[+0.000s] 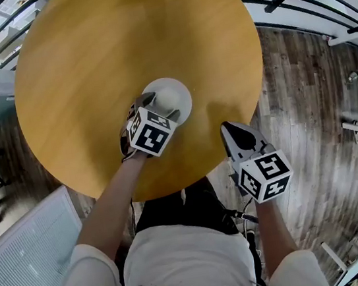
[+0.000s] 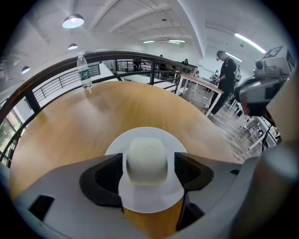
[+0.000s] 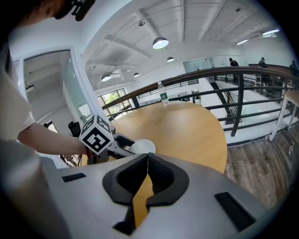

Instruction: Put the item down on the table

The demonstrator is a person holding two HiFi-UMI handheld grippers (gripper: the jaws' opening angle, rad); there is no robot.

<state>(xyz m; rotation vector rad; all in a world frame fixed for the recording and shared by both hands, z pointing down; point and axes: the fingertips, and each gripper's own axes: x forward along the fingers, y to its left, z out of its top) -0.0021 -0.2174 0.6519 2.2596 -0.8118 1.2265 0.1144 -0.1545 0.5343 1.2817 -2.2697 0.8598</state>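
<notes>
While my left gripper (image 2: pixel 148 169) sits over the round wooden table (image 1: pixel 93 58), its jaws are drawn in to the width of the white item's (image 2: pixel 146 156) raised middle, one pad at each flank. The jaws are only partly apart, and the rounded hump fills the space between them. A pale sliver shows beside the right pad, so I cannot say how firm the hold is.

The item is a flat round disc with a domed centre. From the head view it lies a little toward my side of the table's middle. Its rim spreads out beyond and beneath the jaw tips, and I cannot tell whether its underside touches the wood or hangs just above it.

My right gripper (image 3: pixel 145 161) is closed with its pads meeting at the tips and nothing between them. It hangs at the table's near right edge, well apart from the item, pointing across the top.

A clear water bottle (image 2: pixel 85 72) stands upright at the table's far edge, against the dark railing (image 3: pixel 233 74) that curves round behind it.
</notes>
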